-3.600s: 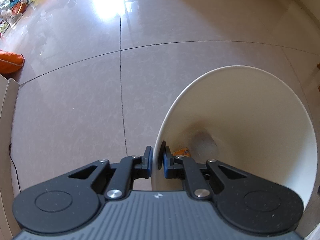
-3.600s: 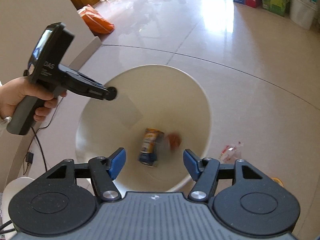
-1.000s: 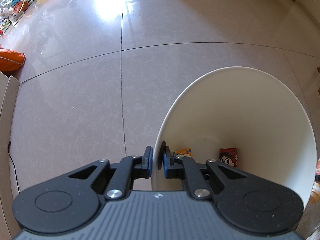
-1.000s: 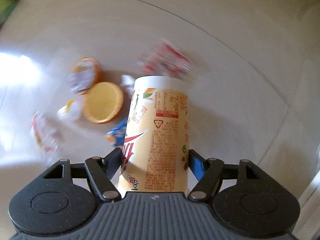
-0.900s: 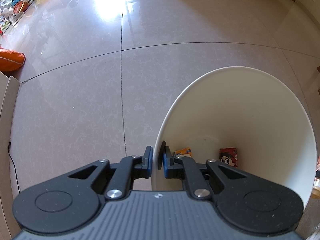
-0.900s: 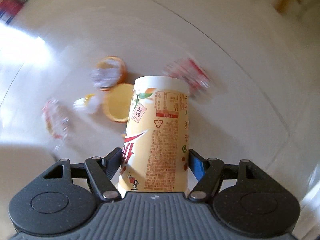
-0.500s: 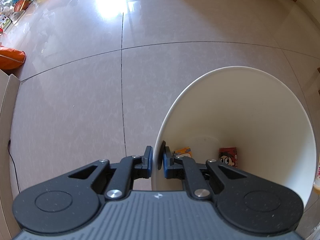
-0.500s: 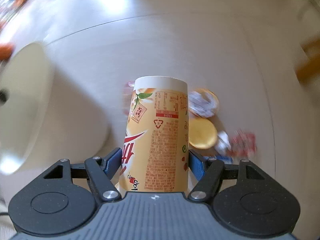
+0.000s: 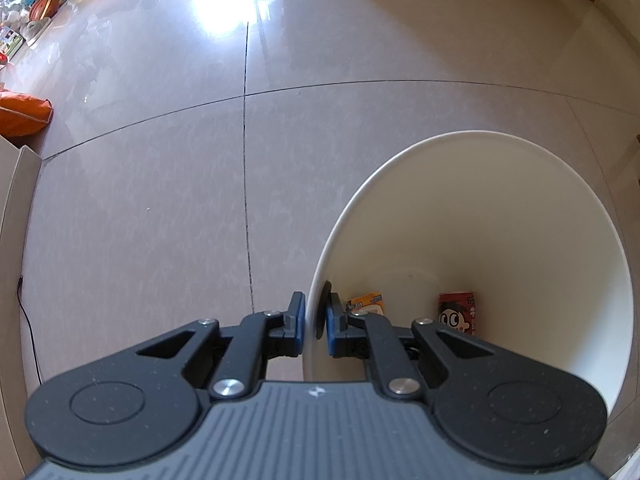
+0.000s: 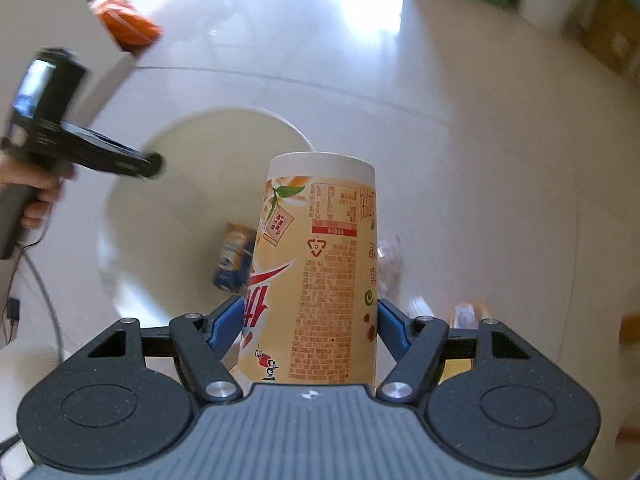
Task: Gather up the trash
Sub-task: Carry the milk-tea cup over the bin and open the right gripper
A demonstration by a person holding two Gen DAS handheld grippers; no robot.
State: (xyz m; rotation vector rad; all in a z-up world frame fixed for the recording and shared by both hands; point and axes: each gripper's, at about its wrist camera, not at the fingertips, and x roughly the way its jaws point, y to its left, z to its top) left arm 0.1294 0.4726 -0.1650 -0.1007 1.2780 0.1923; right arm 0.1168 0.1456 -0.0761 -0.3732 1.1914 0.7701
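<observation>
Right gripper (image 10: 310,326) jaws clamp tall cream paper cup (image 10: 316,280), above round white plastic bin (image 10: 192,184) at 10 o'clock. Left gripper (image 9: 314,318) jaws pinch bin rim; red cartoon can (image 9: 458,312) inside.

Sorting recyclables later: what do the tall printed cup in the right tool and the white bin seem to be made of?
The tall cream printed cup looks like coated paper: matte printed wall, rolled white rim, recycling mark. The white round bin looks like smooth moulded plastic, with a thin even rim and soft sheen, though painted metal can't be ruled out.
</observation>
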